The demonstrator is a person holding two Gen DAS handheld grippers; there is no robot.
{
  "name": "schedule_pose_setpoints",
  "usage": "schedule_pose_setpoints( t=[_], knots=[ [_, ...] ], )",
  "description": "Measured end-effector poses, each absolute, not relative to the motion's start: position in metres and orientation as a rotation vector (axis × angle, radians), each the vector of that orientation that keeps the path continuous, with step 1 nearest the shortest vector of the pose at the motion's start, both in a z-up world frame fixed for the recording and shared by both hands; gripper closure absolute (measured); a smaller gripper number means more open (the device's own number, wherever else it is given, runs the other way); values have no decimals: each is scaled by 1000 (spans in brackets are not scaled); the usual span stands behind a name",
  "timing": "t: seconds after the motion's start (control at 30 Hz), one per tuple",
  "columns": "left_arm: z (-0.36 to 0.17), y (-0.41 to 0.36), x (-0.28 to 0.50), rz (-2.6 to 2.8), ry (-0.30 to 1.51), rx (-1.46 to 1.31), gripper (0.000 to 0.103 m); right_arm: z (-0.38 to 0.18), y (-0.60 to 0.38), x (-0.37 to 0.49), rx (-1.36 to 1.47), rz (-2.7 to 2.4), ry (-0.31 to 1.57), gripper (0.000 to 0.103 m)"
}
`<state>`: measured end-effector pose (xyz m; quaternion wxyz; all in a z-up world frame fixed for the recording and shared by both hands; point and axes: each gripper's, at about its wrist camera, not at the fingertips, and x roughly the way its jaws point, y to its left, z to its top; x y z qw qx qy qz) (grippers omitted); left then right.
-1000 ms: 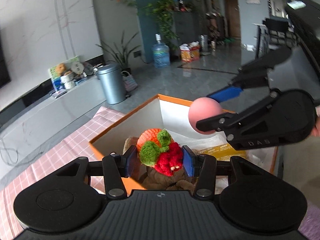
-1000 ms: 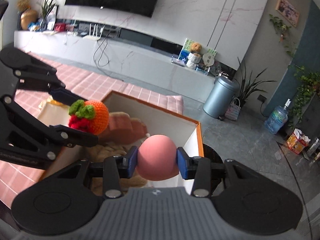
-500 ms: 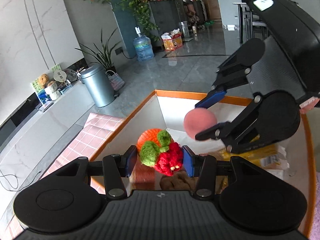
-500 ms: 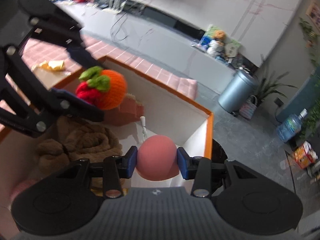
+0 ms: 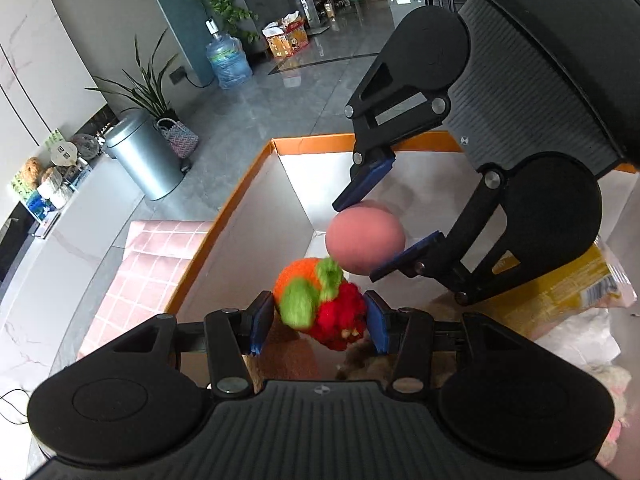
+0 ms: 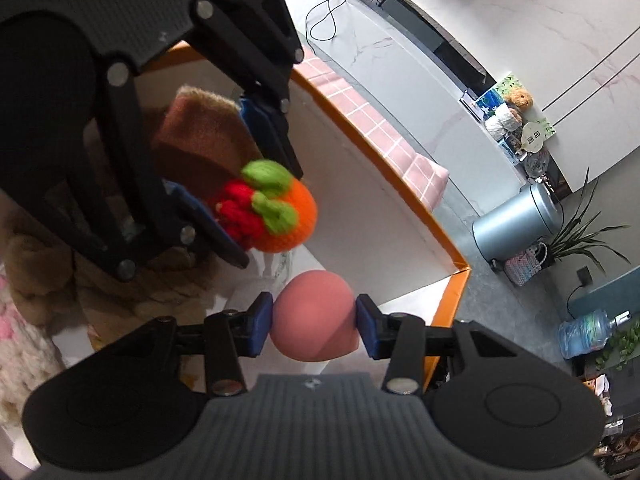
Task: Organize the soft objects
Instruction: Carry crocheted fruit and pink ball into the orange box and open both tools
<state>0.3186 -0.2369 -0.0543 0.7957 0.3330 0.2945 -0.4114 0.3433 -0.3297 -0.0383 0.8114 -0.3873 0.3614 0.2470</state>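
1. Here, over the orange-rimmed box, the left gripper pinches a crocheted fruit toy; the right gripper pinches a pink ball.
2. Risk: the 2 grippers crowd together; a bump could knock either toy outside the rim.
3. The toy's long axis runs forward, orange end leading; the ball shows none.

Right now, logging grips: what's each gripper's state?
Left gripper: shut on the knitted fruit.
Right gripper: shut on the pink ball.

Glossy grey floor, marble wall behind. A steel bin stands beside the potted plant; water jug beyond it
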Motion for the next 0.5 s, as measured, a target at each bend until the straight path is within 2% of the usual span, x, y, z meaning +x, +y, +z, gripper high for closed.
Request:
schedule_pose_setpoints(
  t=[0.03,0.37,0.43,0.5],
  knots=[
    [-56,-238,320,-885,634,712,44,-40,-329,344,-829,528,778,57],
    [-60,-243,318,-863,654,705,40,-44,-324,345,-852,525,782,52],
    [-56,-240,316,-862,658,693,39,-44,-324,342,-848,524,783,49],
    [-51,-240,317,-859,659,689,39,-42,-324,339,-845,513,778,39]
  ],
)
